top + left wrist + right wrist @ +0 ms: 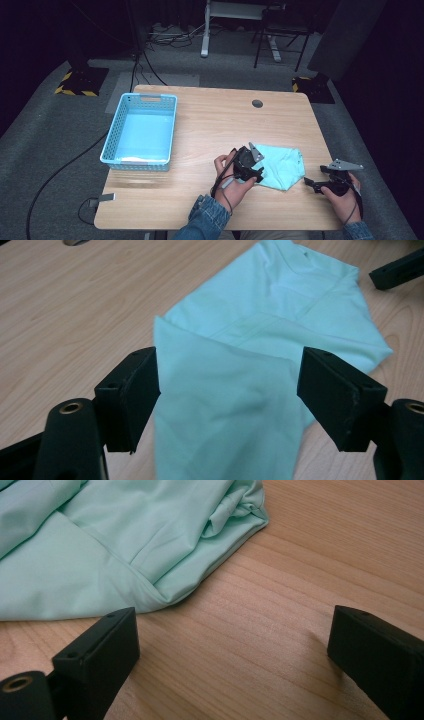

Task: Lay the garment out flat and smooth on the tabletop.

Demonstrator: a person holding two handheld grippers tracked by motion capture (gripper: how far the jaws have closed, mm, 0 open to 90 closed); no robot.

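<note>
No legible text, label, brand, number or sign anywhere in these views.

wooden table (210,125), basket (141,130), mint cloth (282,165)

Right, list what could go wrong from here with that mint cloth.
The left hand-held gripper has a raised fold of the mint-green folded cloth between open jaws; closing may catch one layer and undo the fold. The right hand-held gripper stands open over bare wood of the wooden table, so the cloth could slide.
</note>
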